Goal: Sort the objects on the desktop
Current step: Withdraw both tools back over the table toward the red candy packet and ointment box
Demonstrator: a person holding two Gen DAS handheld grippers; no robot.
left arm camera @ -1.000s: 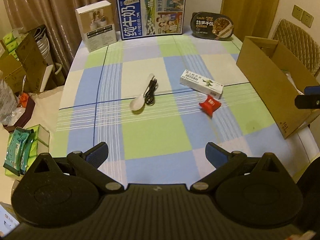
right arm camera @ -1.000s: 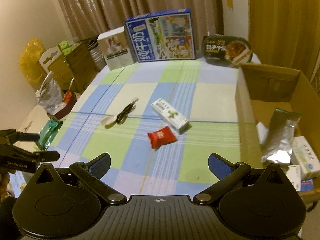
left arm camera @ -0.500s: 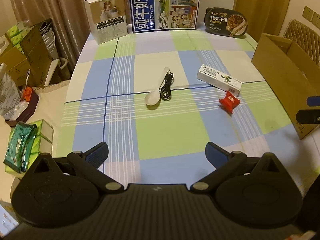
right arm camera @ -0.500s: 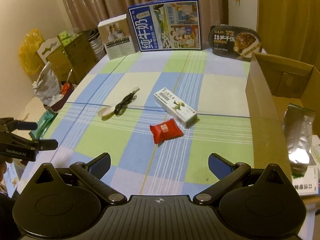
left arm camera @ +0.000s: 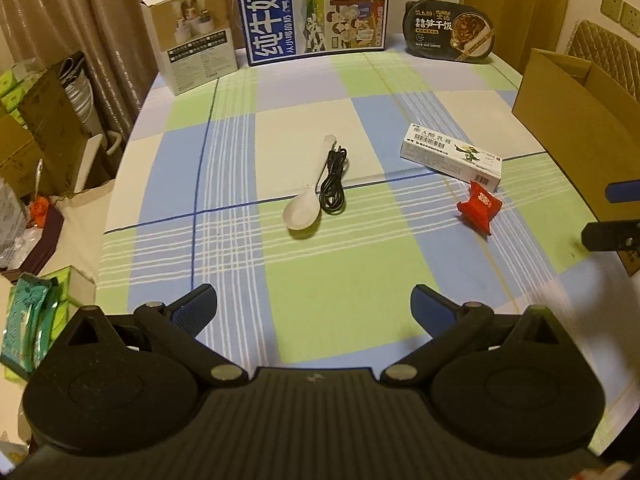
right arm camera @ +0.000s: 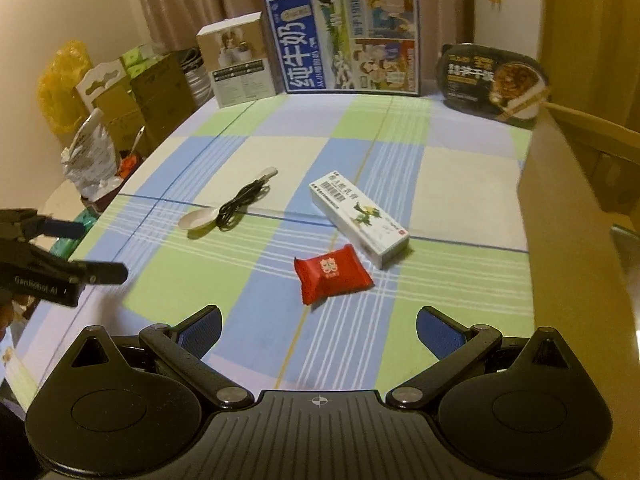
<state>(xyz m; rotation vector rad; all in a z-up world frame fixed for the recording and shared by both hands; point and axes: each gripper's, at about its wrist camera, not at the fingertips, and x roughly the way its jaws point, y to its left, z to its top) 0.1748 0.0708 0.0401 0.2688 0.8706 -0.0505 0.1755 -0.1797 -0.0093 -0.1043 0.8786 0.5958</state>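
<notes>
On the checked tablecloth lie a white spoon (left arm camera: 306,200) (right arm camera: 205,217), a coiled black cable (left arm camera: 334,184) (right arm camera: 240,204), a long white carton (left arm camera: 452,157) (right arm camera: 360,216) and a red snack packet (left arm camera: 478,206) (right arm camera: 332,274). My left gripper (left arm camera: 314,308) hovers open over the near table edge, short of the spoon. My right gripper (right arm camera: 318,326) is open just before the red packet, which lies between and beyond its fingers. Each gripper shows at the edge of the other's view: the right gripper (left arm camera: 614,216), the left gripper (right arm camera: 70,250).
An open cardboard box (left arm camera: 576,128) (right arm camera: 572,216) stands at the table's right side. Along the far edge stand a blue milk carton box (left arm camera: 316,10) (right arm camera: 344,38), a small white box (left arm camera: 192,34) and a black meal tray (left arm camera: 450,32). Boxes and bags crowd the floor at left.
Both grippers have moved forward over the table; the objects look nearer. The right gripper has closed in on the red packet and turned away from the cardboard box's inside. Both stay open.
</notes>
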